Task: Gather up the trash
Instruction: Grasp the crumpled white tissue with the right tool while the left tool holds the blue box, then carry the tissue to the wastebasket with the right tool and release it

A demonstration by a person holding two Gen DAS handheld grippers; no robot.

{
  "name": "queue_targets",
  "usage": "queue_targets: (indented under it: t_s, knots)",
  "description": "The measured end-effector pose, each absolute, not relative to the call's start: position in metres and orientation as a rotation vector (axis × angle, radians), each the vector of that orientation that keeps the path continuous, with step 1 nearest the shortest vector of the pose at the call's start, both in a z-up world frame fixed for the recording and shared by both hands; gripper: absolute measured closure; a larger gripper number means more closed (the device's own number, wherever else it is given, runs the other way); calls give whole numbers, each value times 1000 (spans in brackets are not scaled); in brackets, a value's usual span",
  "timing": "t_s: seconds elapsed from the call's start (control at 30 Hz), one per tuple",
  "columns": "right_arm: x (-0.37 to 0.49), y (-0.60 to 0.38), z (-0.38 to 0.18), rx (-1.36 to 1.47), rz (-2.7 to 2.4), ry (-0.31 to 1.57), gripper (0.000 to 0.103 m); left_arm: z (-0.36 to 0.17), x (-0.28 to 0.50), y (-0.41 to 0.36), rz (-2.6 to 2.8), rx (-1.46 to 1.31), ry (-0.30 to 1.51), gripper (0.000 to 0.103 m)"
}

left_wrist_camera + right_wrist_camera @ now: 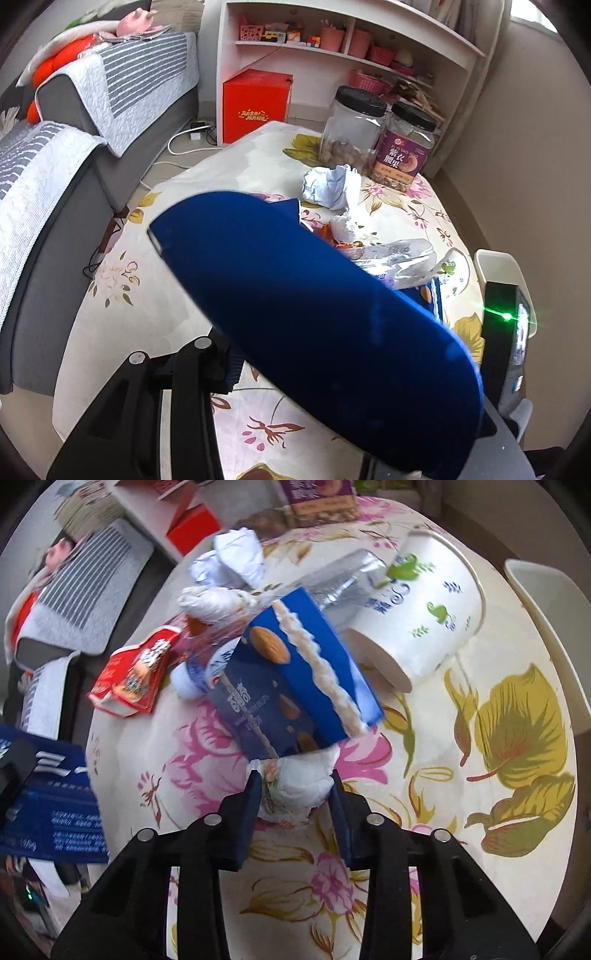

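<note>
Our right gripper (295, 786) has its two fingers set either side of a crumpled white tissue wad (299, 786); the jaws are narrowed until the pads touch the wad's flanks, so we judge it gripped, though how firmly we cannot tell. The wad lies on the flowered tablecloth (480, 794) at the near edge of the rubbish heap, touching the lower corner of a blue almond carton (295, 679) that lies tilted just beyond it.

Our left gripper (236, 362) is a harder read; a large blue packet (314, 314) fills its view and appears pinched at its lower edge, with one finger showing and the other hidden behind the packet, so we judge it closed on that packet; in the right view the same packet shows at the far left, clear of the heap.

Outward from the carton lie a red snack wrapper (133, 675), a small white bottle (192, 681) partly under the carton, a clear crushed plastic bottle (340, 579), more crumpled paper (236, 561), and a paper cup (424, 627) tipped on its side; two black-lidded jars (376, 136) stand at the table's far end, and we take them not to be trash. A white bin (546, 627) sits just off the table's right edge.

We judge the step in hand to be picking up the tissue, with most of the heap yet to be cleared. The next move calls for a clean lift, without dragging the carton that touches it, then a carry right to the bin.
</note>
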State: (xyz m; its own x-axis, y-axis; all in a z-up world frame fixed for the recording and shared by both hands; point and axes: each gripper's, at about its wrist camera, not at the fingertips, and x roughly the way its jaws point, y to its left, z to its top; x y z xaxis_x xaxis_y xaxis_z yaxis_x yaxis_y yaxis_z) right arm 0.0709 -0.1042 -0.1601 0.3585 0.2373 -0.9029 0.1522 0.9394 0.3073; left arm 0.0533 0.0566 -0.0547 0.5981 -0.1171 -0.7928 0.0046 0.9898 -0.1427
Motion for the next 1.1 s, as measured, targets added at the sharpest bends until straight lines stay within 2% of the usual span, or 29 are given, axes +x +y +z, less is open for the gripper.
queue_targets:
  t_s: [0.27,0.77,1.1]
  knots:
    - [51,-110,-131,330,160,1153,71,-54,48,61,-65,-139,910,62]
    - [41,-141,-48,168,137,773,71,-35,44,38,-111,-138,806,62]
    - [33,-159,-33,87,70,681,71,-29,49,11,-156,-148,769,62]
